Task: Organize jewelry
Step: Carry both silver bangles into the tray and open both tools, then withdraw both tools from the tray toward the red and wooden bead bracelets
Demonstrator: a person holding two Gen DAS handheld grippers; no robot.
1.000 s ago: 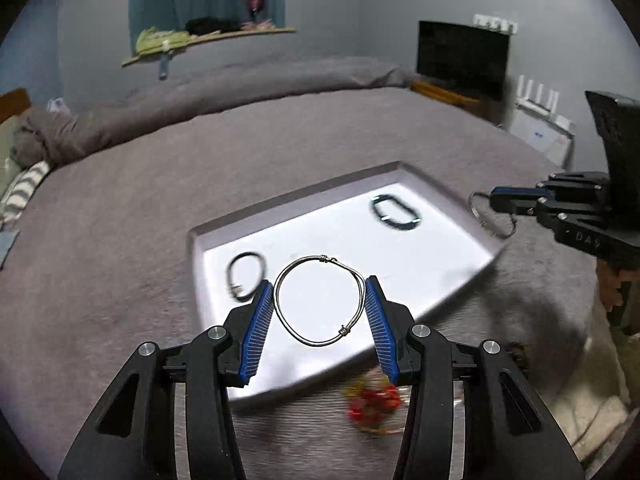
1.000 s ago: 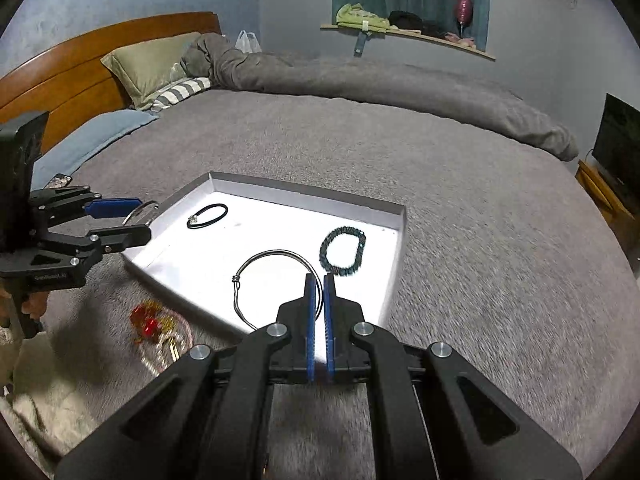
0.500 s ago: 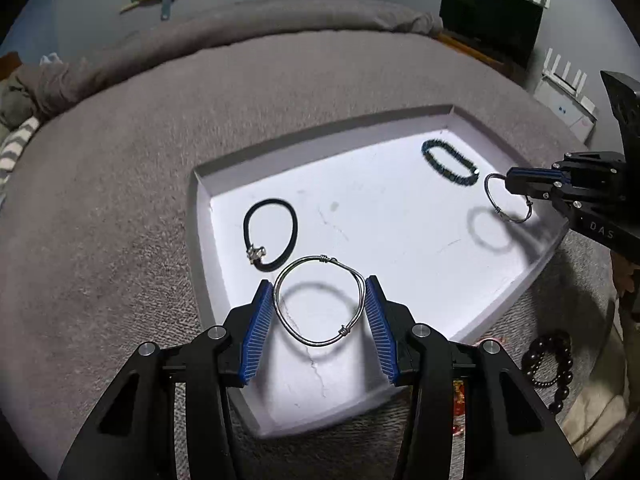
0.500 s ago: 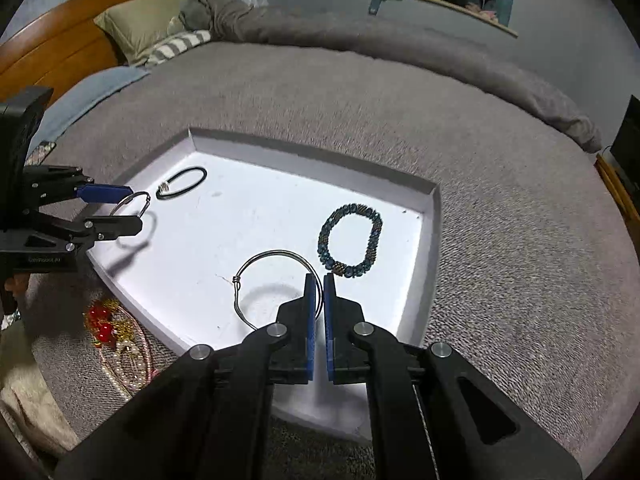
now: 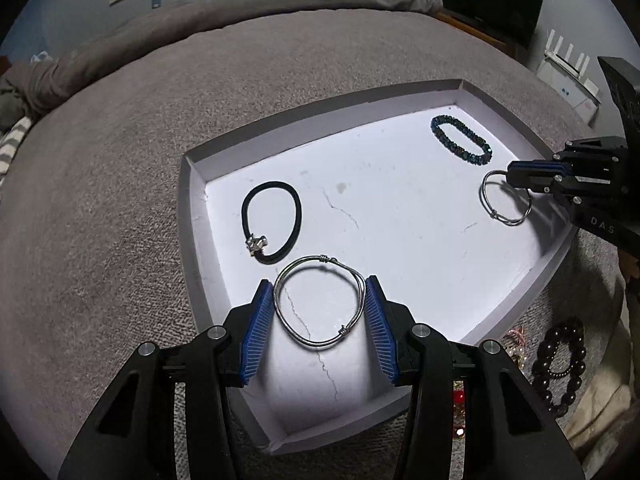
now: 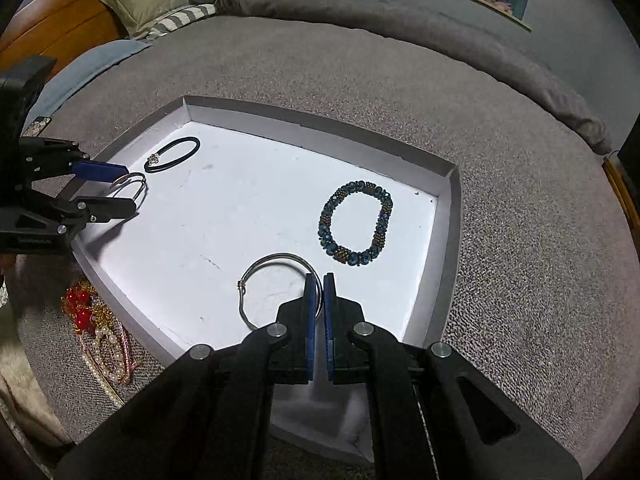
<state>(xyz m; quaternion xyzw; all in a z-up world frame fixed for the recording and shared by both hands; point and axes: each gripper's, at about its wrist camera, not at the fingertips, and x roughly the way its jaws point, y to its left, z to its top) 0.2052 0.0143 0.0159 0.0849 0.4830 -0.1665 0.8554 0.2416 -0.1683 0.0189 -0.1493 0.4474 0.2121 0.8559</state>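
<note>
A white tray [image 5: 532, 276] lies on the grey bed. My left gripper [image 5: 320, 304] holds a silver wire bangle [image 5: 304, 338] across its width, squeezed between the two blue pads, just above the tray's near left part. My right gripper [image 6: 319, 292] is shut on the rim of a second silver bangle [image 6: 264, 266] over the tray's near right part; it also shows in the left wrist view [image 5: 494, 210]. A black cord bracelet with a silver charm [image 5: 272, 222] and a blue beaded bracelet [image 6: 356, 224] lie in the tray.
Outside the tray's near edge lie a dark wooden bead bracelet [image 5: 560, 364] and a red, gold and pearl jewelry pile [image 6: 96, 328] on the blanket. Pillows [image 6: 156, 0] and a wooden headboard stand at the far end of the bed.
Both grippers have moved forward and down over the tray, each carrying its silver bangle; the tray looms larger and the bangles now hang close above its floor.
</note>
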